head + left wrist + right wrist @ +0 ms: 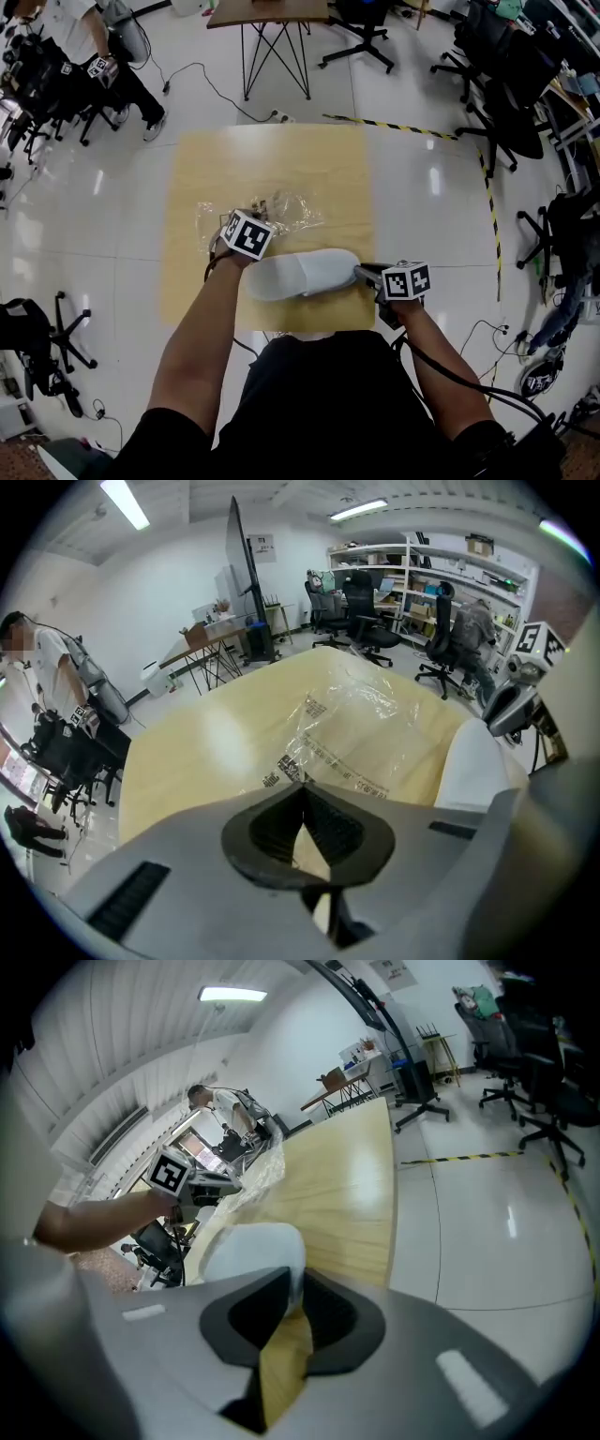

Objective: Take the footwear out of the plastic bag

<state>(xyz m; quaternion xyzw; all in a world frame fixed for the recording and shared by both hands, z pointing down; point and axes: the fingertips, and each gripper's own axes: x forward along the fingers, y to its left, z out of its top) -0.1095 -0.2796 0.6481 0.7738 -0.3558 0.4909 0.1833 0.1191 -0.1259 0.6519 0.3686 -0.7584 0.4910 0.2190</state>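
One plastic bag [291, 208], one slipper [302, 274] on the table [272, 159]: left gripper [302, 785] jaws are pinching the bag tight, right gripper [291, 1288] jaws are clamping the slipper.

Bright strip light [232, 995], floor [431, 178] glare, fisheye edges

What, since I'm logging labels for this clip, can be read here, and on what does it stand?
Plastic bag: black printed lines, too blurred to read.
Slipper: plain white, no print showing.
Marker cubes: black-and-white square patterns, no words.
Wall sheet, left gripper view: too small to read.
Floor tape: yellow-black stripes, no words.
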